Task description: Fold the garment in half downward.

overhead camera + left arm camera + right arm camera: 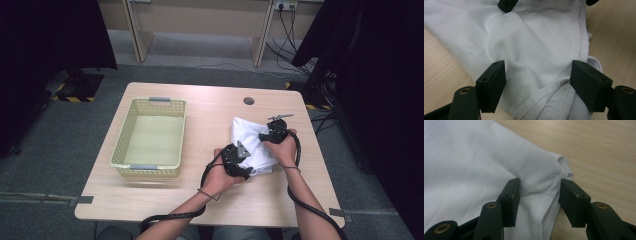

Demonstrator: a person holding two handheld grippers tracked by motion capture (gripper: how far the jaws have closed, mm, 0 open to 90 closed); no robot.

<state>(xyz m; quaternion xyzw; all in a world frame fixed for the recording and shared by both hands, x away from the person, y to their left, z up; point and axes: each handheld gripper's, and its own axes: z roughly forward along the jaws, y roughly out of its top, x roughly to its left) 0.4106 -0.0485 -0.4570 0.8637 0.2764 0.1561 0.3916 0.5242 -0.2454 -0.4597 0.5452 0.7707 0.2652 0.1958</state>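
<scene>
A white garment [248, 136] lies folded on the right half of the wooden table [210, 115]. My left gripper [246, 169] is at its near end, jaws wide apart on either side of a hemmed fold [536, 37], pads not squeezing it; the gripper [537, 77] is open. At the garment's far right edge, my right gripper [263, 136] has a bunched ridge of cloth [469, 165] pinched between its pads [539, 192], right by the seamed corner. The right gripper's black fingertips [507, 3] show at the top of the left gripper view.
A pale yellow plastic basket [120, 135] with nothing in it stands on the left half of the table. A round cable hole [248, 100] sits near the far edge. Black cables trail from both grippers over the near edge. Dark curtains flank the table.
</scene>
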